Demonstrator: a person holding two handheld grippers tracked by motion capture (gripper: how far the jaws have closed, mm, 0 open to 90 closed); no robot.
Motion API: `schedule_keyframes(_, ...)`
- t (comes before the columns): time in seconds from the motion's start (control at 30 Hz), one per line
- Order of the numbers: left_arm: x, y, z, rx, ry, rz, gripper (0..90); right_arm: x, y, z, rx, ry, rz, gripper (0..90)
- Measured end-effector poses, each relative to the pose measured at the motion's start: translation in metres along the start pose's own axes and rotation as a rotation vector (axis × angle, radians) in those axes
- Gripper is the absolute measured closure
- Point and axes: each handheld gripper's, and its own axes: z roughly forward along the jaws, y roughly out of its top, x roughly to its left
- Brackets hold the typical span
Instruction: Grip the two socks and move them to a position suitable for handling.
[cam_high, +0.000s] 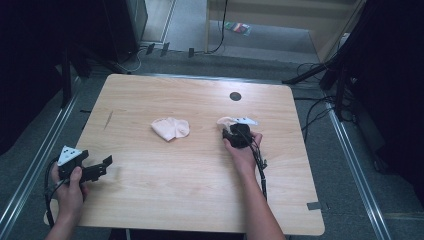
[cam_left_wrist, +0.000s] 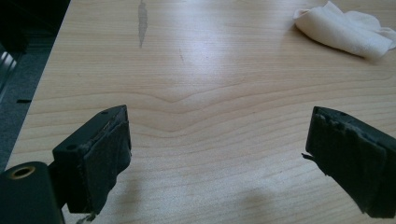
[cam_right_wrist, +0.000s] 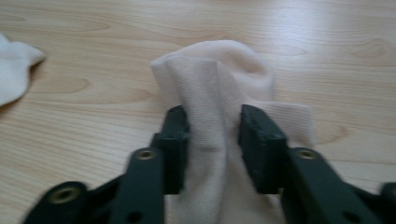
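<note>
A pale pink sock (cam_right_wrist: 219, 74) lies right of the wooden table's (cam_high: 200, 175) middle, one fold bunched up between the black jaws of my right gripper (cam_right_wrist: 212, 121). Both pads press on that fold, so the gripper is shut on it. From above, the right gripper (cam_high: 235, 131) points down over this sock (cam_high: 226, 121) and covers most of it. A second pale sock (cam_high: 171, 128) lies crumpled near the table's centre, apart from both grippers. My left gripper (cam_high: 106, 162) hovers near the front left corner, and its jaws (cam_left_wrist: 219, 126) stand wide open over bare wood, with the second sock (cam_left_wrist: 343, 30) far off.
A small dark round hole (cam_high: 235, 96) sits in the tabletop near the far edge. A grey streak (cam_left_wrist: 142, 21) marks the wood at the left. Cables and dark stands (cam_high: 320, 75) crowd the floor around the table, with metal rails (cam_high: 350, 150) along both sides.
</note>
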Motion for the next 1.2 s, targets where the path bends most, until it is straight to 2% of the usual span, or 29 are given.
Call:
schedule_keyframes(0.07, 0.000, 0.000, 0.000, 0.000, 0.001, 0.000, 7.1, 0.000, -0.003, 0.000, -0.015, -0.037, -0.014, 79.5)
schedule_keyframes(0.13, 0.000, 0.000, 0.000, 0.000, 0.000, -0.001, 7.0, -0.001, -0.005, -0.001, -0.026, -0.051, -0.008, 84.9)
schedule_keyframes(0.17, 0.000, 0.000, 0.000, -0.001, 0.001, -0.004, 7.0, -0.001, -0.005, -0.001, -0.026, -0.051, -0.008, 84.9)
schedule_keyframes(0.23, 0.000, 0.000, 0.000, -0.002, 0.002, -0.004, 7.1, -0.005, -0.004, -0.003, -0.024, -0.023, 0.039, 86.2)
schedule_keyframes(0.27, 0.000, 0.000, 0.000, -0.002, 0.002, -0.004, 7.1, -0.006, -0.003, -0.005, -0.028, -0.019, 0.043, 86.4)
schedule_keyframes(0.43, 0.000, 0.000, 0.000, -0.006, 0.014, -0.009, 7.1, -0.010, 0.001, -0.029, -0.098, -0.024, 0.082, 86.5)
schedule_keyframes(0.53, -0.001, 0.000, 0.000, -0.007, 0.020, -0.003, 7.0, -0.006, 0.007, -0.047, -0.127, -0.016, 0.077, 86.5)
schedule_keyframes(0.67, -0.003, -0.001, -0.001, -0.012, 0.032, 0.014, 7.0, -0.002, 0.012, -0.072, -0.153, 0.027, 0.084, 86.5)
schedule_keyframes(0.73, -0.004, 0.000, -0.002, -0.009, 0.045, 0.022, 7.0, 0.001, 0.012, -0.083, -0.172, 0.038, 0.072, 86.5)
schedule_keyframes(0.8, -0.004, 0.000, -0.002, -0.009, 0.052, 0.025, 7.0, 0.004, 0.009, -0.093, -0.195, 0.039, 0.056, 86.5)
schedule_keyframes(0.9, -0.008, 0.002, -0.005, -0.014, 0.086, 0.047, 7.0, 0.008, 0.001, -0.104, -0.207, 0.060, 0.044, 86.5)
schedule_keyframes(1.0, -0.010, 0.003, -0.006, -0.020, 0.089, 0.050, 7.0, 0.010, -0.004, -0.110, -0.211, 0.081, 0.058, 86.5)
schedule_keyframes(1.03, -0.015, 0.005, -0.007, -0.027, 0.103, 0.062, 7.0, 0.011, -0.010, -0.117, -0.213, 0.094, 0.068, 86.5)
schedule_keyframes(1.2, -0.031, 0.007, -0.009, -0.038, 0.073, 0.077, 7.0, 0.018, -0.023, -0.128, -0.207, 0.101, 0.061, 86.4)
